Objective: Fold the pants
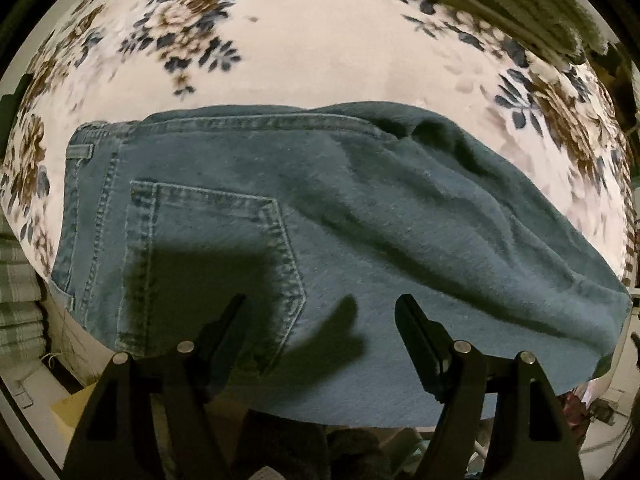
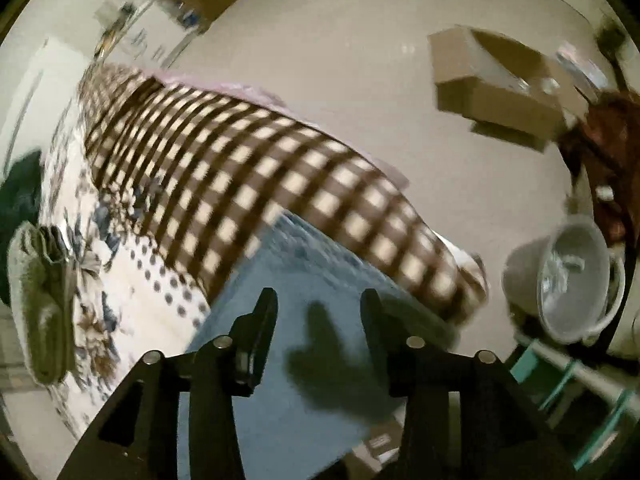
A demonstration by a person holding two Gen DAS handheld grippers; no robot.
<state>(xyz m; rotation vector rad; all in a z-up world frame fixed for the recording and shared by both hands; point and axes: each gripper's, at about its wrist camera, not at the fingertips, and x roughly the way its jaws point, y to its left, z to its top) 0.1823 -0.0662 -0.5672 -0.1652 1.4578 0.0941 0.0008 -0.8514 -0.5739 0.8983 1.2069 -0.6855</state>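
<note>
Floral bedspread (image 1: 320,52) is filling the background in the left wrist view, and the jeans (image 1: 360,208) are lying across it, already doubled over so one back pocket (image 1: 208,240) is facing up at the left and the waistband (image 1: 86,136) is sitting at the far left edge. We are hovering the left tongs (image 1: 320,304) over the near edge of the jeans with the fingers spread apart and nothing between them, their shadow falling on the denim. We are reading the right wrist view as blurry: the right tongs (image 2: 318,300) are also standing apart and empty over a pale blue stretch of cloth (image 2: 288,320), likely the leg end of the same jeans, though we cannot tell for sure. Beside it a brown checked cloth (image 2: 260,168) is draping along the bed edge, with a cardboard box (image 2: 496,80) and a white bucket (image 2: 568,276) on the floor beyond. We are judging the denim as fairly heavy and soft but thick, holding creases rather than slipping, not fragile; a ridge of wrinkles is running toward the right end. We are thinking the best grips are through both stacked layers at the near hem edge and at the waistband or seam side, where stitching is giving the fingers something firm. Pinching one layer only is risking the fold sliding open, and the weight is likely dragging if lifted from a single corner.
</note>
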